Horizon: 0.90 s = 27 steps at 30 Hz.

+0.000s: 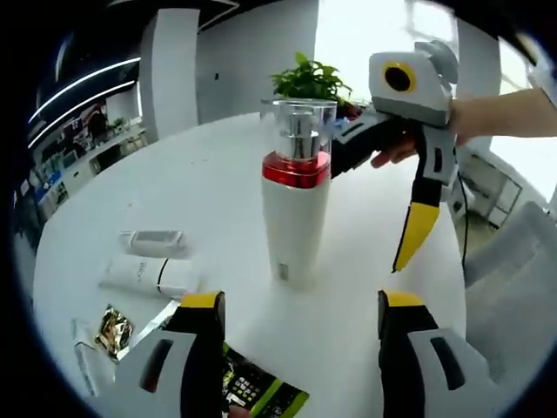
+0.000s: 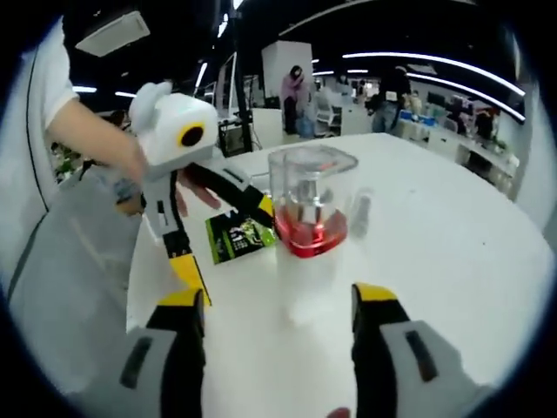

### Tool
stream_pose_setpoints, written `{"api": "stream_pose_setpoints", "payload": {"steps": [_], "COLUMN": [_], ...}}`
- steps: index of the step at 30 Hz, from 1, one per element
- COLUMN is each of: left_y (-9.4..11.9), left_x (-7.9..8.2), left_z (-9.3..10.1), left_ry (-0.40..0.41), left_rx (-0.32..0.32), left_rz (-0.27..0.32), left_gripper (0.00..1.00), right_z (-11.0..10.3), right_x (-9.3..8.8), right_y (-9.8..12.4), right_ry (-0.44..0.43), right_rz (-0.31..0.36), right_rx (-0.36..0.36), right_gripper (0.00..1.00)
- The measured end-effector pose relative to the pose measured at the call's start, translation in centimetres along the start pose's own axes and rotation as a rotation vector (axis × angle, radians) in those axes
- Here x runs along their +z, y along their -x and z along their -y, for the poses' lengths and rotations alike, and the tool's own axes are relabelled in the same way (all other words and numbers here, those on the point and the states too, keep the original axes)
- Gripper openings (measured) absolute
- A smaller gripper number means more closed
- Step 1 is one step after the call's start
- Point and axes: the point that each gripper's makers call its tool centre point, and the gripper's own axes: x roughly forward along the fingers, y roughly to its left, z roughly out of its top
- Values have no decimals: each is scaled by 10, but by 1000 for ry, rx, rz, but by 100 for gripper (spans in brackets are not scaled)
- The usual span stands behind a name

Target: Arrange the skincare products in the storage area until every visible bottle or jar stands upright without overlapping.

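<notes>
One pump bottle (image 1: pixel 296 205) stands upright on the white desk (image 1: pixel 218 174), its long axis vertical, straight ahead of both grippers' wide, empty fingers (image 1: pixel 202 324), while two tubes (image 1: pixel 152 261) lie flat nearer the left gripper (image 1: pixel 300 326) than the right gripper (image 2: pixel 278 322).

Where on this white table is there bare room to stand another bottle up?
Bare tabletop lies between the upright pump bottle and the plant, and left of the bottle above the lying bottle. It is crowded near the left hand-held gripper: lying tube, gold sachet, green packet.
</notes>
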Motion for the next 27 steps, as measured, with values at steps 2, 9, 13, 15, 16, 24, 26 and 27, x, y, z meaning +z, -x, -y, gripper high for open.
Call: {"api": "stream_pose_setpoints", "payload": {"steps": [2, 9, 13, 15, 16, 24, 26, 27], "left_y": [5, 24, 36, 42, 44, 64, 71, 73], "left_x": [-3, -14, -24, -27, -29, -47, -51, -52], "left_z": [-2, -2, 1, 1, 1, 4, 6, 6], "left_ry": [30, 90, 123, 144, 152, 207, 225, 228], "left_rx": [18, 66, 89, 103, 108, 158, 168, 171], "left_rz": [3, 21, 23, 30, 34, 40, 43, 45], "left_gripper": [71, 75, 78, 79, 79, 83, 84, 84], "right_z": [-2, -16, -29, -34, -35, -50, -53, -54], "right_x": [1, -5, -11, -14, -16, -20, -19, -19], "right_y": [2, 12, 19, 23, 25, 36, 39, 40], "right_ry": [-35, -104, -129, -141, -148, -178, -179, -178], "right_rz": [36, 78, 91, 94, 98, 109, 114, 114], "right_rx": [-31, -99, -122, -139, -157, -193, -199, -202], "right_gripper": [72, 75, 76, 76, 76, 79, 80, 80]}}
